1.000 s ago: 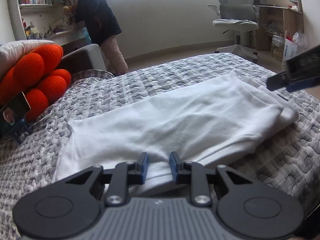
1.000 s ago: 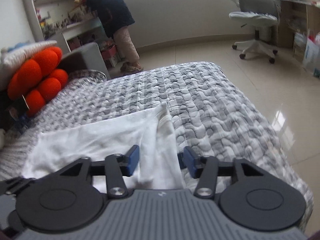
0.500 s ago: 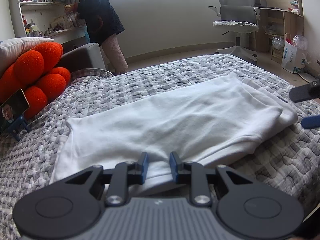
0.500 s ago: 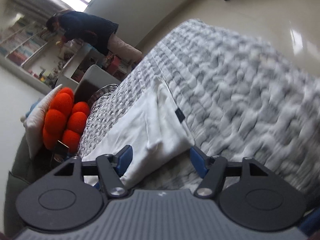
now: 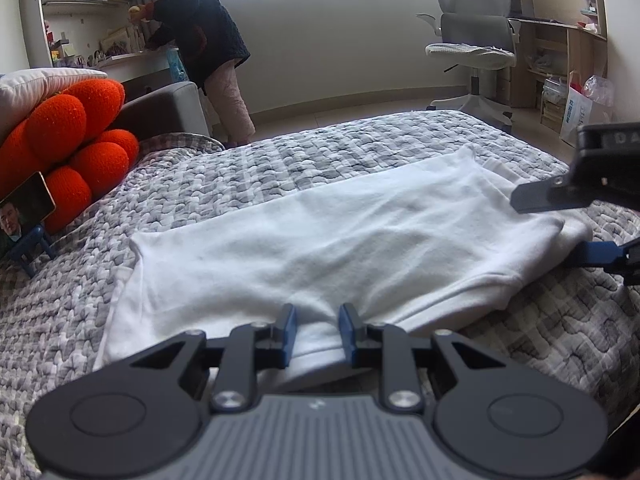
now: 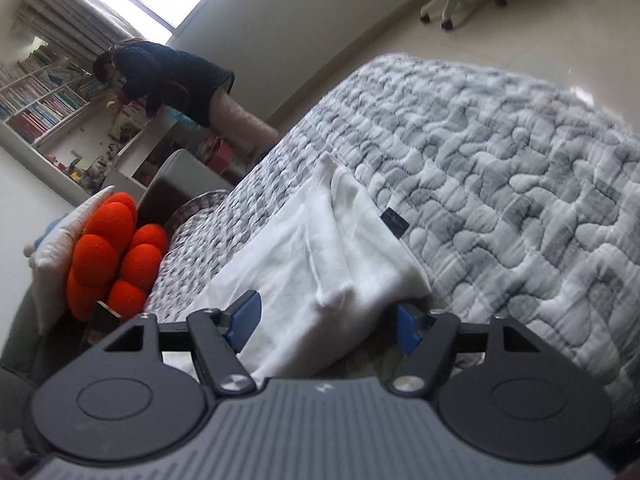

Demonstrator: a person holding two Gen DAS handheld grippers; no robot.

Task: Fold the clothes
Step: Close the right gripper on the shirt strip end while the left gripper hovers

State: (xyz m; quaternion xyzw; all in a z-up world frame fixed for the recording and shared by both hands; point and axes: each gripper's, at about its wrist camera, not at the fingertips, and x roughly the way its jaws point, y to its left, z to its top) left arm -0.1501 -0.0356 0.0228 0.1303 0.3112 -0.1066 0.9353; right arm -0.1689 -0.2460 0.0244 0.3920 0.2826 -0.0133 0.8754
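Note:
A white garment (image 5: pixel 340 232) lies folded lengthwise across the grey quilted bed (image 5: pixel 280 168). My left gripper (image 5: pixel 316 320) sits at its near edge, its blue-padded fingers shut on a raised pinch of the white cloth. In the right wrist view the garment (image 6: pixel 320 248) has a small dark label at its edge. My right gripper (image 6: pixel 326 308) is open wide and rolled sideways. Its fingers straddle the garment's right end corner without pressing it. From the left wrist view the right gripper (image 5: pixel 542 228) shows one finger above and one below that end.
An orange bobbled cushion (image 5: pixel 68 148) and a phone on a blue stand (image 5: pixel 26 208) sit at the bed's left. A person (image 5: pixel 196 40) bends over a desk beyond the bed. An office chair (image 5: pixel 472 40) stands on the tiled floor at the right.
My right gripper has rolled sideways, opened wider and dropped to the garment's right end corner. The left gripper and its pinch of cloth have stayed put.

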